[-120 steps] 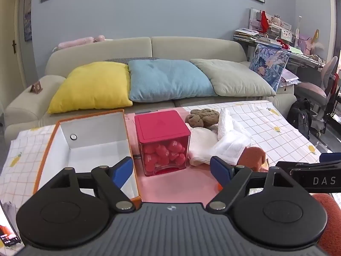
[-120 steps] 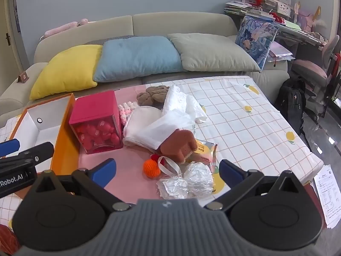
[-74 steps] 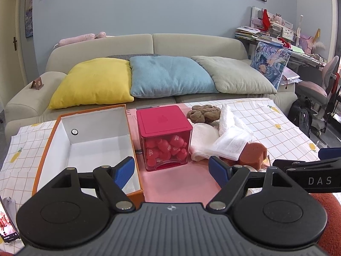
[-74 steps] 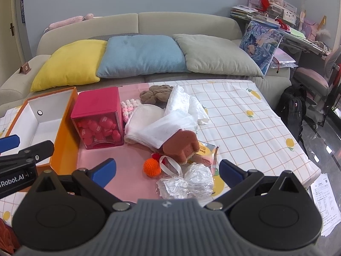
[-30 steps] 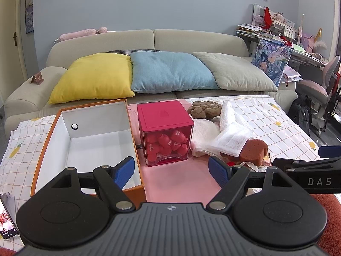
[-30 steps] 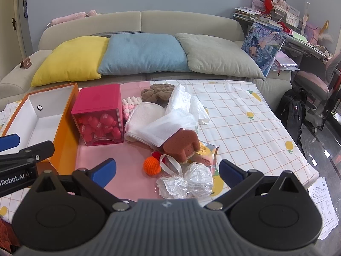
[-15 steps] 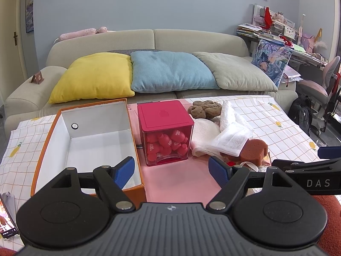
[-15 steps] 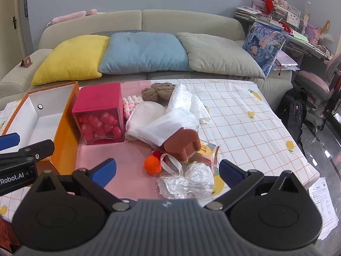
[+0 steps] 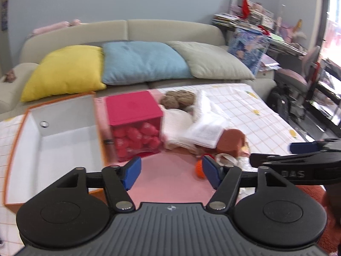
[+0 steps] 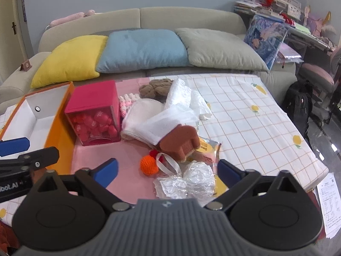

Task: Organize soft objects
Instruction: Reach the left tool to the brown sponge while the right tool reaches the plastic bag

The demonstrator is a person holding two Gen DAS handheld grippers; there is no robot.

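Note:
A pile of soft things lies mid-table: a brown sponge [image 10: 180, 139], white cloths [image 10: 168, 119], a brown knitted piece [image 10: 156, 88], a pink knitted piece [image 10: 126, 100], an orange crochet ball [image 10: 148, 164] and crumpled clear plastic [image 10: 189, 183]. The sponge [image 9: 231, 139] and cloths [image 9: 202, 125] also show in the left wrist view. An open orange box [image 9: 51, 136] with a white inside stands at the left. My left gripper [image 9: 170, 171] is open and empty above the pink mat. My right gripper [image 10: 167, 170] is open and empty just before the plastic.
A red-lidded clear cube [image 10: 94, 117] of red pieces stands between the box and the pile. A sofa [image 10: 136, 21] with yellow, blue and grey cushions runs behind the table. The checked tablecloth [image 10: 255, 123] ends at the right edge; a black backpack [image 10: 298, 102] sits beyond.
The left gripper has swung to the right, blurring its view; the orange ball now shows beside its right finger. The right gripper has barely moved. Both stay open.

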